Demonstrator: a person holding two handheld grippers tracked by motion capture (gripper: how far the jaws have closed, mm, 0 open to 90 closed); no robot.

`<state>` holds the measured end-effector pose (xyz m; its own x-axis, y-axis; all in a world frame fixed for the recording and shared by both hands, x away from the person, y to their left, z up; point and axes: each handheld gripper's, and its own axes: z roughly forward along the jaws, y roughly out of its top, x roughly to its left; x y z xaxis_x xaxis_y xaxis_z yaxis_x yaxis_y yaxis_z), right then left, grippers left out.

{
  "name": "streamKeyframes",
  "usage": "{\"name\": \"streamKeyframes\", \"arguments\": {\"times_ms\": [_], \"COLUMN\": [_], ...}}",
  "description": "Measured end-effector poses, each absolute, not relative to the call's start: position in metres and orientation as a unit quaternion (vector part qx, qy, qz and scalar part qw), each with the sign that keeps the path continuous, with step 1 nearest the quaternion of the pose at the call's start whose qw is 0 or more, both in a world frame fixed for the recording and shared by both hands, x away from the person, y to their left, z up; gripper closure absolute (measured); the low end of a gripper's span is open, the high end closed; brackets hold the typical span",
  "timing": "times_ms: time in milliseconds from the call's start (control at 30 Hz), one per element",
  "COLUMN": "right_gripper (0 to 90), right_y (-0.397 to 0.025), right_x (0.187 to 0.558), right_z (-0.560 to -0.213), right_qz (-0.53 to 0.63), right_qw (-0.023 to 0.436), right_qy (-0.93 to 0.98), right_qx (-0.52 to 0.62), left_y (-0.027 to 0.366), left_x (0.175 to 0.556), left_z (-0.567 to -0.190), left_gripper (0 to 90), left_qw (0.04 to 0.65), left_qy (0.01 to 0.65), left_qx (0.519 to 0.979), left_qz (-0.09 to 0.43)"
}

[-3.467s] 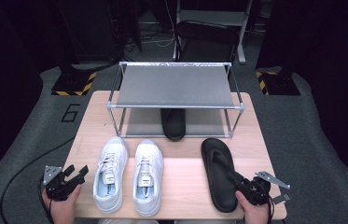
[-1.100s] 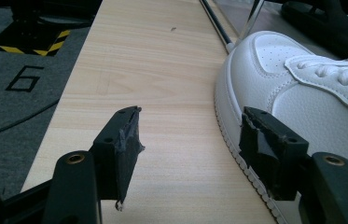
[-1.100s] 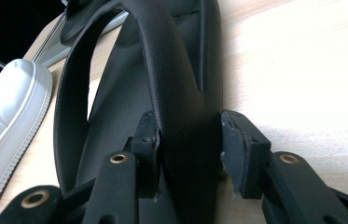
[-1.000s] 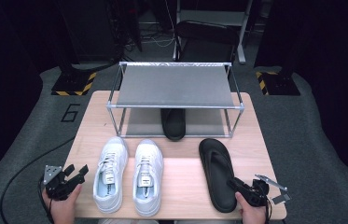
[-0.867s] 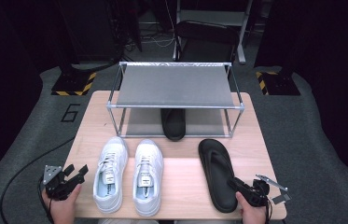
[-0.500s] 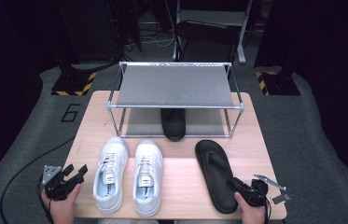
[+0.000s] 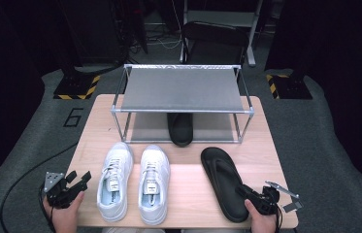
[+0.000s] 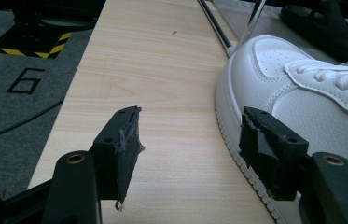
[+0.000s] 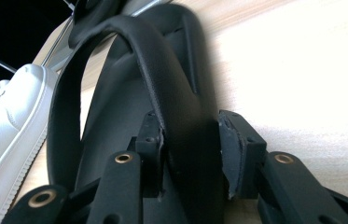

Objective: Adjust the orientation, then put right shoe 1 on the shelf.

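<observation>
Flip-flop (image 7: 224, 182) lying lengthwise, toe seemingly toward rack (image 7: 182, 90), right tongs (image 7: 251, 195) clamping it, left tongs (image 7: 78, 180) wide.

A matte black rubber flip-flop (image 7: 224, 182) is seen lower right; white leather sneakers (image 7: 135, 182) on pale wood-grain tabletop (image 7: 193, 194).

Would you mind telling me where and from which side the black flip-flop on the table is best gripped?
Grip the flip-flop at its heel-end edge, coming in low from the near side of the table. The sole is thin and flat, so the jaws can straddle it there, while the arched strap stays clear ahead. The right claw is already shut there.
</observation>
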<state>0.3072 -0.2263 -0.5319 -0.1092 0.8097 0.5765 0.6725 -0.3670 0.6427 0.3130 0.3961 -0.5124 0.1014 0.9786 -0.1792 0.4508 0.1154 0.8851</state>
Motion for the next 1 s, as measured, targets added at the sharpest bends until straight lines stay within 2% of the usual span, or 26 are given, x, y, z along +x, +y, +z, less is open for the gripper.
{"name": "streamKeyframes", "arguments": {"times_ms": [233,600,1000], "right_gripper": [63.5,62.9,59.1], "right_y": [-0.224,-0.218,-0.216], "right_x": [0.306,0.305,0.305], "right_z": [-0.531,-0.528,-0.524], "right_qz": [0.497,0.484,0.453], "right_qw": [0.069,0.099,0.072], "right_qy": [0.552,0.572,0.615], "right_qx": [0.666,0.655,0.641], "left_y": [0.396,0.397,0.397], "left_x": [0.313,0.312,0.311], "left_z": [-0.512,-0.511,-0.512], "left_gripper": [38.0,38.0,38.0], "left_qw": [0.444,0.443,0.447], "left_qy": [0.601,0.601,0.604], "left_qx": [0.595,0.596,0.588], "left_qz": [0.297,0.296,0.3]}}
